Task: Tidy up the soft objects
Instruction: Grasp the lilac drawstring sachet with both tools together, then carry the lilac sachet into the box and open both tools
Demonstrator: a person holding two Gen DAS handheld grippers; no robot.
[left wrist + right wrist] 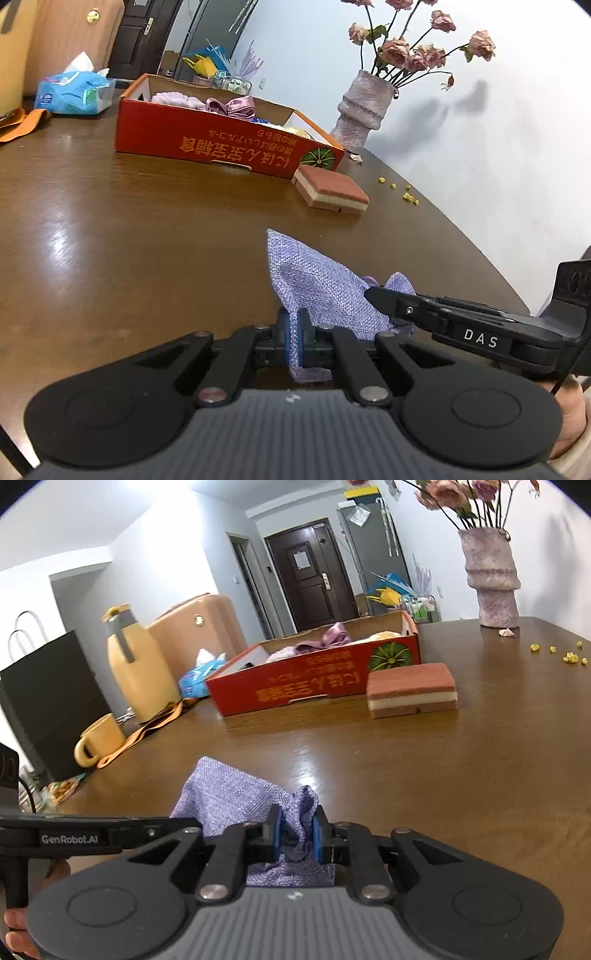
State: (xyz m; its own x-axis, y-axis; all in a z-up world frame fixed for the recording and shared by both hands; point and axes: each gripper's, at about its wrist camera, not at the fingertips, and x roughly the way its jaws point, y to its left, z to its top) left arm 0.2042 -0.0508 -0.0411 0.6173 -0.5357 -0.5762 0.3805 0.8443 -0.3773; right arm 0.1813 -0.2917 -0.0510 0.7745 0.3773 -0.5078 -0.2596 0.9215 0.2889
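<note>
We have both grippers clamped on the purple woven pouch (325, 291), which sits on the table (129, 221) near us, well apart from the red cardboard box (221, 136). Left gripper (294, 341): fingers closed tight on one flat edge of the cloth, blue pads nearly touching through it. Right gripper (297, 834): fingers closed on the bunched, gathered end, so a wider gap between pads with crumpled fabric in it.

Handling, as we judge it: the pouch looks light, limp and coarse-weave, so no real slip risk on rubber pads and nothing to break. It sags and folds between the two holds; a single edge pinch would let it dangle. Holding flat edge plus gathered neck keeps it spread and steerable. Can't tell if anything is inside; it looks flat and empty.

The box already holds other soft things, including a pink satin bow (231, 105) and a pale fluffy piece (173, 99). The layered sponge (330, 190) lies on the table just beside the box's near corner, still outside; it looks springy, so we'd take it across its short sides.

Likely next: carry the pouch over the box wall with both holds.
</note>
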